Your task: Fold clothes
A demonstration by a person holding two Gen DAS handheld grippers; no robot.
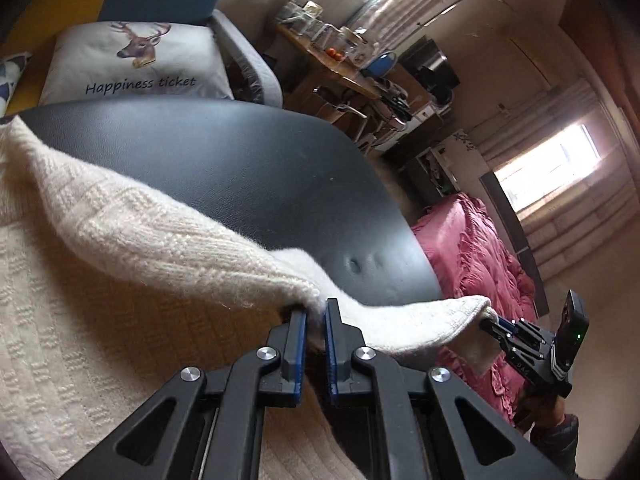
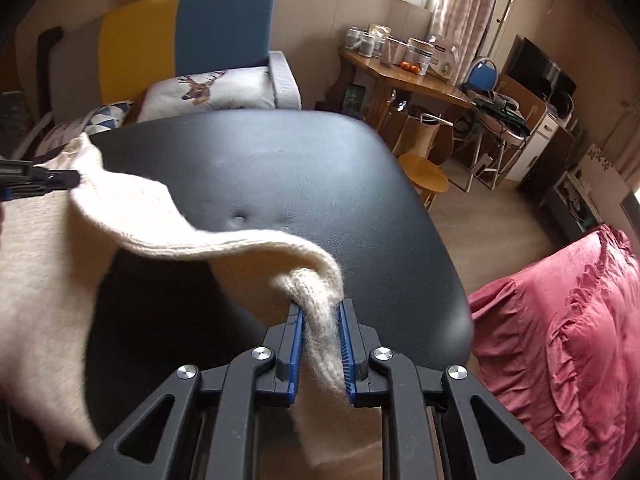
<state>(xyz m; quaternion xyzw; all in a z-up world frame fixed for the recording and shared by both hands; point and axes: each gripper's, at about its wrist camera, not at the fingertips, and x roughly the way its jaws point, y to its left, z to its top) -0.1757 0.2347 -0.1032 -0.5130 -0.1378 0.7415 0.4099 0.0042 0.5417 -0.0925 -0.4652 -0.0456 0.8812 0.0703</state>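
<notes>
A cream knitted sweater (image 1: 132, 236) lies partly on a black padded table (image 1: 224, 168), with one edge lifted off it. My left gripper (image 1: 316, 312) is shut on that knitted edge. The same edge stretches to the right, where my right gripper (image 1: 494, 322) pinches its far end beyond the table's corner. In the right wrist view the sweater (image 2: 44, 264) hangs in a raised band above the black table (image 2: 280, 176). My right gripper (image 2: 320, 312) is shut on a bunched ribbed part, and the left gripper (image 2: 76, 178) holds the band's other end at far left.
Behind the table stands a yellow and blue sofa (image 2: 180, 36) with a deer cushion (image 1: 132, 64). A wooden table (image 2: 416, 76) with jars, a round wooden stool (image 2: 426, 176) and chairs fill the back right. A pink ruffled bed cover (image 2: 568, 328) lies to the right.
</notes>
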